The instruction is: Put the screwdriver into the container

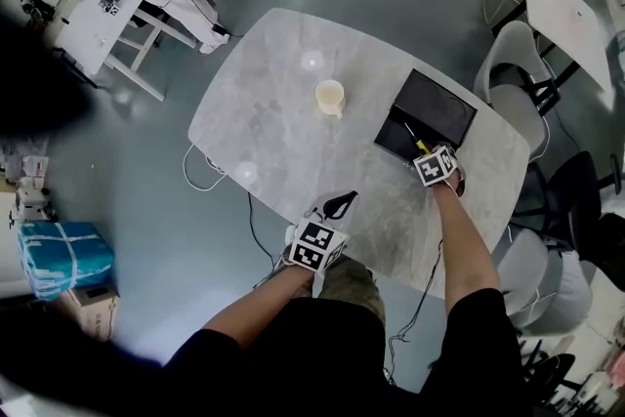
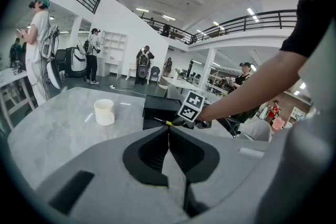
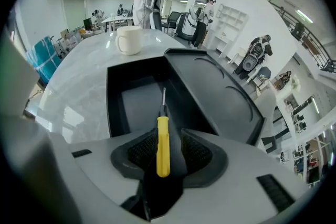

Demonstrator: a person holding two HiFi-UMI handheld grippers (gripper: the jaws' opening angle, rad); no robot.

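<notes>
**Screwdriver over the open container, right tool let go**

Head view: a black container sits with its lid swung back near the right edge of the pale marble desk. The right tool reaches over the container's near rim, and the yellow-handled screwdriver shows at its tip, pointing into the box. A cream mug stands well apart, toward the middle of the desk. The left tool hangs at the near desk edge, away from everything.

Left gripper view: the left tool's jaws meet along one line with nothing between them, so it is closed and empty. Beyond it are the mug and the container.

Right gripper view: the right tool's jaws stand wide apart. The screwdriver lies between them, shaft aimed down into the container's dark well. A gap shows beside the handle, so the pads do not appear to clamp it.

The step in hand looks like the release, with the task nearly done. The next move calls for drawing the right tool straight back, jaws kept wide, so that the handle is not dragged out over the rim.
</notes>
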